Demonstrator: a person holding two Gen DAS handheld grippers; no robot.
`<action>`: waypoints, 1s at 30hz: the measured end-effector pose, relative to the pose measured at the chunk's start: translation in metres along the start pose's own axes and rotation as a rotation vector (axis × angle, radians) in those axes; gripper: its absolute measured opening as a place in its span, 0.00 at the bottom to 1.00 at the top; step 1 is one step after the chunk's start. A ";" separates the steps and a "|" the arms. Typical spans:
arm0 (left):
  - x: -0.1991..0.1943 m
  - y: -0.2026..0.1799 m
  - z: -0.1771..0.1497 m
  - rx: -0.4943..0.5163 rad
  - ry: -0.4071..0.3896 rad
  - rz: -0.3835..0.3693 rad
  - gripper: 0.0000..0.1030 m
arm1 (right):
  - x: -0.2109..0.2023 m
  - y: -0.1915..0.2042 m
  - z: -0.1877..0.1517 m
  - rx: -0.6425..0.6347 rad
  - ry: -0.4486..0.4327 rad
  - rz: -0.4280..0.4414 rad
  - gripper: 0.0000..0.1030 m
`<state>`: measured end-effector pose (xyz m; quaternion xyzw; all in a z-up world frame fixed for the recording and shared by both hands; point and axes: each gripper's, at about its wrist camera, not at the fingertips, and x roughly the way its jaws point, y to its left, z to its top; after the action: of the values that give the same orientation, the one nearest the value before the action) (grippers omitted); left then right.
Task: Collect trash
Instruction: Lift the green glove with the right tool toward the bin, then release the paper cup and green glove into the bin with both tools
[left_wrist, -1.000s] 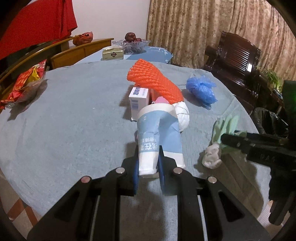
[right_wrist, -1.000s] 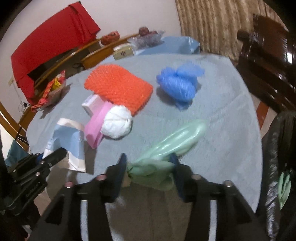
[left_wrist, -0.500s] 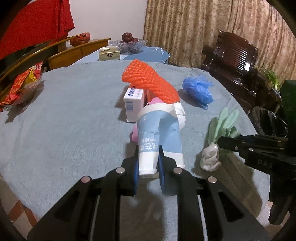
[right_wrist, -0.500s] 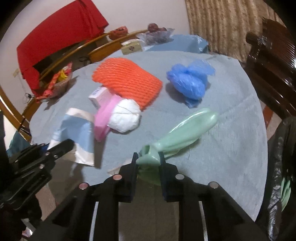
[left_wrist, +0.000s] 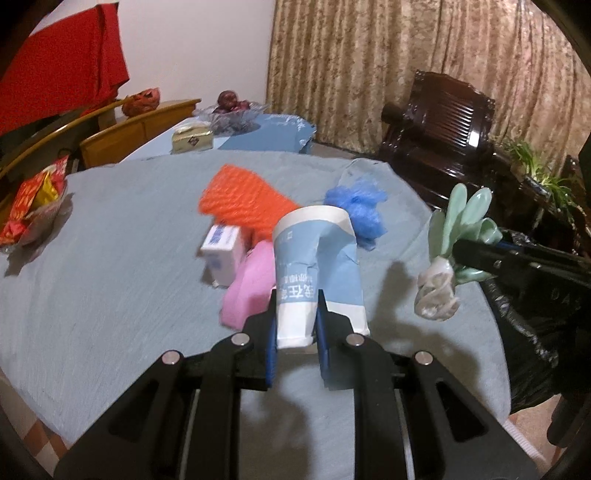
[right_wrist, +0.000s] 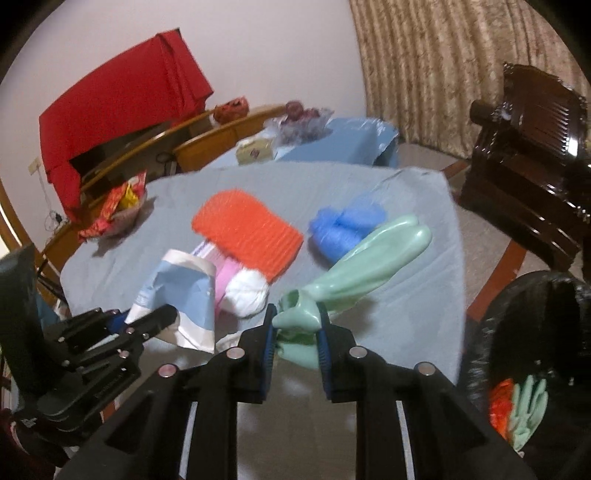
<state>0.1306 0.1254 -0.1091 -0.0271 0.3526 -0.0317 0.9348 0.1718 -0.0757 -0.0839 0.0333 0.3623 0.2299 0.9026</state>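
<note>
Left wrist view has the left gripper clenched on a crushed blue-and-white paper cup, lifted above the grey-blue tablecloth. Behind the cup lie a pink packet, a small white box, an orange foam net and a blue plastic wad. Right of the cup, the right gripper grasps a pale green rubber glove, raised beside the black trash bag.
</note>
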 end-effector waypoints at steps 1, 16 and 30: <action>0.000 -0.004 0.003 0.004 -0.004 -0.007 0.16 | -0.007 -0.005 0.002 0.005 -0.012 -0.008 0.20; 0.002 -0.114 0.032 0.124 -0.061 -0.175 0.16 | -0.086 -0.086 -0.004 0.092 -0.107 -0.177 0.20; 0.021 -0.220 0.037 0.248 -0.061 -0.308 0.16 | -0.137 -0.165 -0.027 0.168 -0.127 -0.332 0.20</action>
<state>0.1621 -0.0947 -0.0795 0.0337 0.3094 -0.2165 0.9254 0.1320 -0.2862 -0.0542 0.0628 0.3232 0.0440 0.9432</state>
